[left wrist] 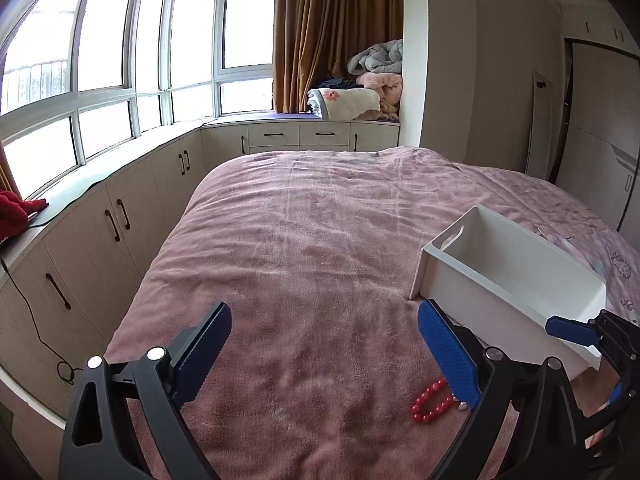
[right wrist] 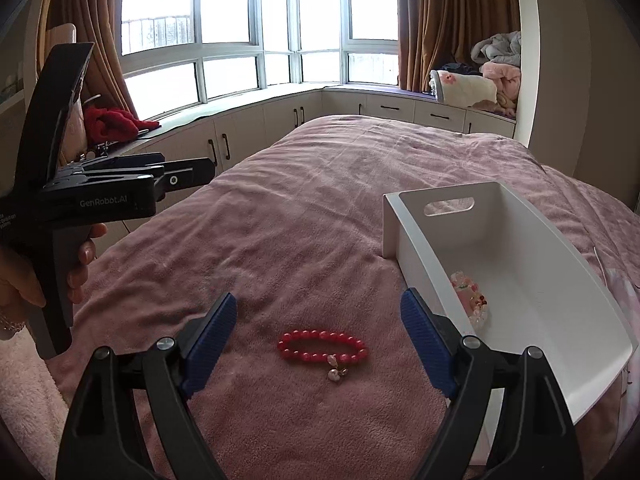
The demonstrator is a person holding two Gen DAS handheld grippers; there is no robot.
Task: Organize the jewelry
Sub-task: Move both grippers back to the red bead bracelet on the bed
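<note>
Right now my right hand-held gripper [right wrist: 318, 346] hangs over the pink bedspread [right wrist: 304, 216] with its blue pads spread wide and nothing pressed between them; the red bead bracelet [right wrist: 322, 346], with a small pale charm on its near side, lies flat on the cover in the gap between the pads, touching neither. My left hand-held gripper [left wrist: 324, 350] is spread just as wide and carries nothing, and in its view the same bracelet sits low beside its right pad, partly hidden behind it. Just to the right of the bracelet stands the white bin [right wrist: 532, 264], open on top, with a handle slot in its far end wall; a pinkish beaded piece [right wrist: 470, 296] lies on its floor close to the near left wall. Farther off, beyond the bed, white cabinets [right wrist: 248, 136] run under a curved bay window [right wrist: 272, 32] with brown curtains [right wrist: 452, 20], and folded blankets [right wrist: 480, 80] are heaped on the ledge at right
</note>
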